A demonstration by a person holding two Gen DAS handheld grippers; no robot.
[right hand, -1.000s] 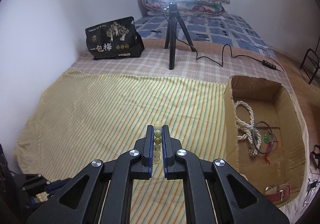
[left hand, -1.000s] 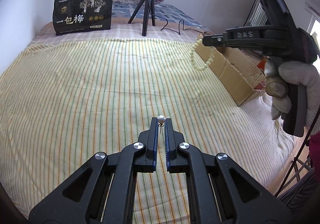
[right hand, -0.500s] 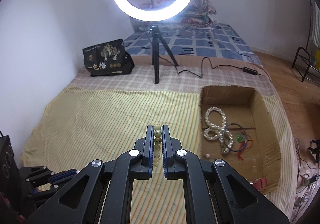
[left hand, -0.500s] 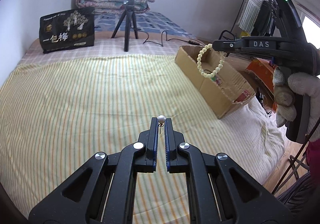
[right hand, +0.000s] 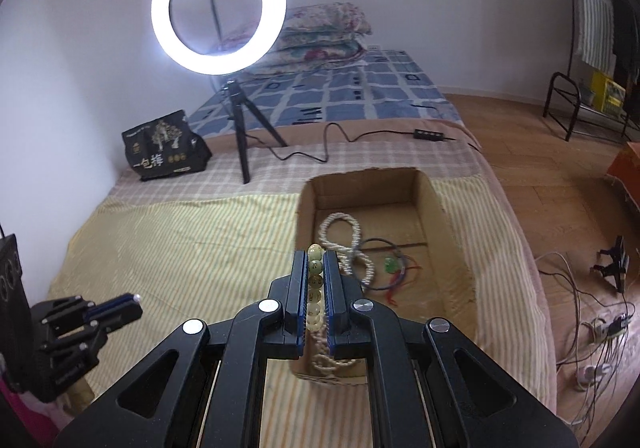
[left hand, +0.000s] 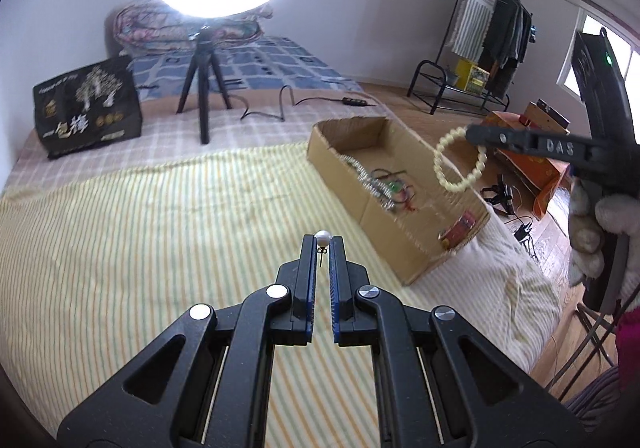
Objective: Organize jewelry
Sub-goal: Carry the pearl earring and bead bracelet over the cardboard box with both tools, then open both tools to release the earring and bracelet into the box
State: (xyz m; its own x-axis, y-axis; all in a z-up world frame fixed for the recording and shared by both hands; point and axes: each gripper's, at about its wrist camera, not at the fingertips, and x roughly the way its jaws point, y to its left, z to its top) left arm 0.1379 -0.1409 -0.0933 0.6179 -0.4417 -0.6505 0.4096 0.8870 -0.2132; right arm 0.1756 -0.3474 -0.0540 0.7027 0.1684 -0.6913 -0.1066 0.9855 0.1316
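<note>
My left gripper (left hand: 322, 240) is shut on a pearl stud earring (left hand: 322, 237), held above the striped bedspread, left of the cardboard box (left hand: 416, 248). My right gripper (right hand: 315, 256) is shut on a pale green bead bracelet (right hand: 315, 280); in the left wrist view the bracelet (left hand: 460, 162) hangs from the right gripper (left hand: 474, 134) over the box's right side. The box (right hand: 452, 232) holds a pearl necklace (right hand: 344, 244), cord bracelets (right hand: 394, 268) and a red watch strap (left hand: 460, 228). The left gripper (right hand: 132, 302) shows at the right wrist view's lower left.
A lit ring light on a tripod (right hand: 240, 136) stands at the back of the bed, its cable (right hand: 328, 152) trailing right. A black snack bag (right hand: 166, 146) stands beside it. Folded quilts (right hand: 320, 32), a clothes rack (left hand: 480, 48) and floor cables (right hand: 592, 308) lie beyond.
Both grippers have swung right toward the box. The right gripper has carried the bead bracelet from over the bedspread to above the box. The left still holds the earring.
</note>
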